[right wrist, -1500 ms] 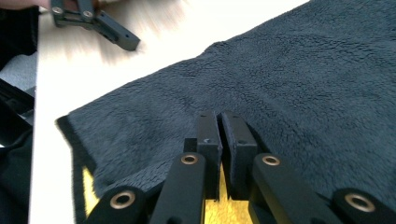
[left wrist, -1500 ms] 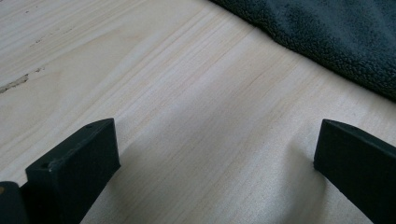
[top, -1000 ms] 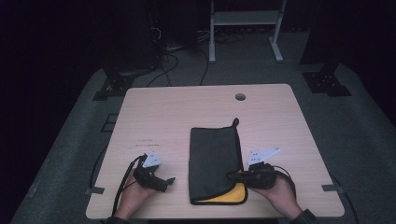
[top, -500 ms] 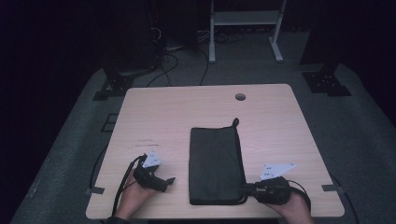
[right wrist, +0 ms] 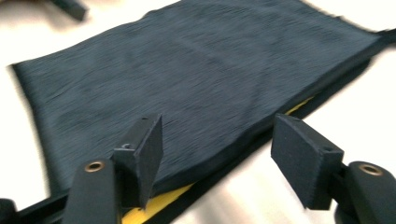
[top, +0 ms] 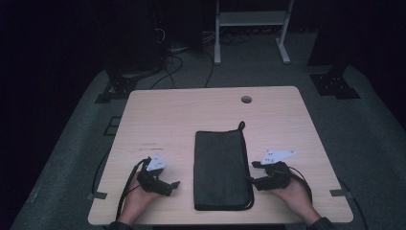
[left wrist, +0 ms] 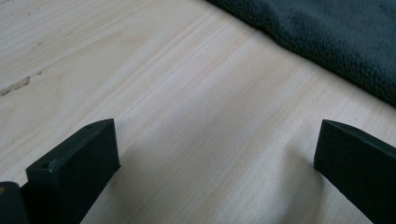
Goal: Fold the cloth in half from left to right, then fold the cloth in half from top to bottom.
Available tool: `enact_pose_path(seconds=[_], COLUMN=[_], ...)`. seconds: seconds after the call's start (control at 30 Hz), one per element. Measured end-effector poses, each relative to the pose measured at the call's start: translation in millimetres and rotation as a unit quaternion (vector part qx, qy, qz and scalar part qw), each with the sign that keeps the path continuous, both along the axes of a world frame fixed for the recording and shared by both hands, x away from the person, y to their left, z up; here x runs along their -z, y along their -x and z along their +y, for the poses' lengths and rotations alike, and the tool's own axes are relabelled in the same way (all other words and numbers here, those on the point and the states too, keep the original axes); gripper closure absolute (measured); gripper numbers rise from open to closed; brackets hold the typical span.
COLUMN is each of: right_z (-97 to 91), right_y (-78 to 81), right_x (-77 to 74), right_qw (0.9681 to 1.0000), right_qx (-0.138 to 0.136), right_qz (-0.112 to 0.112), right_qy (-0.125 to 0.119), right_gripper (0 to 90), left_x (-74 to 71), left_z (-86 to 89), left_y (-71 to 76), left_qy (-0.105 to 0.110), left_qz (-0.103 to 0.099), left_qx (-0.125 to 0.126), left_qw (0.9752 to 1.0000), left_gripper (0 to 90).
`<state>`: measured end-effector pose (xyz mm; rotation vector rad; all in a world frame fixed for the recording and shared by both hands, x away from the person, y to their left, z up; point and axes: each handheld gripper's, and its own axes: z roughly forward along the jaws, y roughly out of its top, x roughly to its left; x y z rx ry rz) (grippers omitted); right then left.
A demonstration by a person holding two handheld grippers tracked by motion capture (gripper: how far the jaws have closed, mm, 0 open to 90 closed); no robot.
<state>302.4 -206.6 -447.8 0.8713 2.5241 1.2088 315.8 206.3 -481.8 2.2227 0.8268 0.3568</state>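
- Dark floor and black stands sit around the pale wood bench (top: 191,115), which has a small round hole (top: 246,99) near its far edge.
- A dark cloth bag (top: 220,167) lies flat on the bench, a bit toward 5 o'clock from the middle, with its long side running from 12 to 6 o'clock.
- A small loop (top: 241,126) sticks out at the bag's far corner, at about 1 o'clock on the bag.
- A second ago a yellow inside showed at the bag's near corner in the high view. Now that corner lies down flat and dark from above.
- In the right gripper view a thin yellow strip (right wrist: 154,205) peeks out at the bag's edge.
- The right hand-held gripper (top: 253,181) is at 3 o'clock of the bag, close to its near right edge. Its jaws have just been opening and now stand apart. The bag's edge lies between them, but the pads do not press on it.
- So it looks like the right hand-held gripper has let go of the bag's edge.
- The left hand-held gripper (top: 176,184) rests on the bench at 9 o'clock of the bag, near it but not touching. It has stayed where it was. Its jaws are wide apart with only bare wood between them.
- I think the bag is now free and closed down flat. Next, a hand-held gripper may need to take hold of an edge again, and the soft cloth could slip or bunch up.
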Motion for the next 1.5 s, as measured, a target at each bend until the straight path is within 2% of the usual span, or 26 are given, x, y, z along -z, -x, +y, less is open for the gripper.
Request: enact_pose_path(seconds=[0.27, 0.37, 0.4, 0.43, 0.5, 0.6, 0.63, 0.9, 0.97, 1.0, 1.07, 1.17, 1.27, 1.33, 1.5], right_z=[2.9, 3.7, 3.5, 3.7, 4.7, 4.9, 5.8, 9.4, 11.3, 11.3, 11.7, 12.7, 13.5, 14.6, 17.2], right_y=[-36.5, -49.3, -52.5, -56.5, -63.7, -72.1, -76.0, -102.7, -109.5, -113.1, -121.0, -131.9, -142.2, -150.2, -163.9], right_x=[-3.7, -4.8, -4.8, -4.6, -4.6, -4.4, -4.3, -8.5, -8.9, -8.9, -8.4, -6.5, -2.5, 2.0, 13.0], right_qw=[0.9995, 0.9993, 0.9991, 0.999, 0.9988, 0.9983, 0.9985, 0.9977, 0.9978, 0.9976, 0.9976, 0.9972, 0.9966, 0.9959, 0.9954], right_qx=[0.031, 0.036, 0.041, 0.043, 0.047, 0.055, 0.052, 0.064, 0.065, 0.066, 0.067, 0.072, 0.08, 0.087, 0.093], right_qz=[-0.006, -0.001, -0.006, -0.001, 0.002, 0.001, 0.004, -0.006, -0.01, -0.012, -0.007, -0.001, 0.004, 0.012, 0.022], right_qy=[-0.006, -0.005, -0.011, -0.013, -0.009, -0.018, -0.012, -0.022, -0.014, -0.015, -0.019, -0.02, -0.02, -0.02, -0.006], right_gripper=[31.8, 31.5, 31.5, 31.2, 30.8, 30.8, 29.9, 31.5, 31.5, 31.5, 31.5, 32.0, 34.1, 34.1, 34.9], left_x=[-8.4, -11.7, -12.7, -13.8, -16.6, -21.0, -23.4, -33.8, -36.1, -37.1, -39.7, -43.8, -43.8, -41.9, -33.2], left_z=[-7.2, -10.9, -12.0, -13.1, -15.8, -21.4, -23.7, -39.9, -44.0, -46.3, -51.3, -59.6, -67.1, -71.7, -78.3], left_y=[-13.2, -21.2, -23.8, -26.4, -32.2, -41.2, -45.7, -75.8, -82.9, -87.0, -95.6, -107.7, -120.8, -130.2, -147.7], left_qy=[0.01, 0.005, 0.007, 0.01, 0.014, 0.016, 0.016, 0.023, 0.027, 0.027, 0.028, 0.028, 0.04, 0.03, 0.022], left_qz=[-0.007, -0.004, -0.003, 0.0, 0.003, -0.002, -0.002, -0.01, -0.013, -0.015, -0.013, -0.026, -0.034, -0.031, -0.022], left_qx=[-0.001, 0.004, 0.005, 0.005, 0.007, 0.009, 0.01, 0.013, 0.018, 0.019, 0.023, 0.025, 0.018, 0.016, 0.001], left_qw=[0.9999, 1.0, 1.0, 0.9999, 0.9999, 0.9998, 0.9998, 0.9996, 0.9994, 0.9993, 0.9992, 0.999, 0.9985, 0.9989, 0.9995], left_gripper=[0.0, 0.0, 0.0, 0.0, 0.0, 0.0, 0.0, 0.0, 6.2, 6.4, 7.2, 12.8, 17.2, 17.5, 21.0])
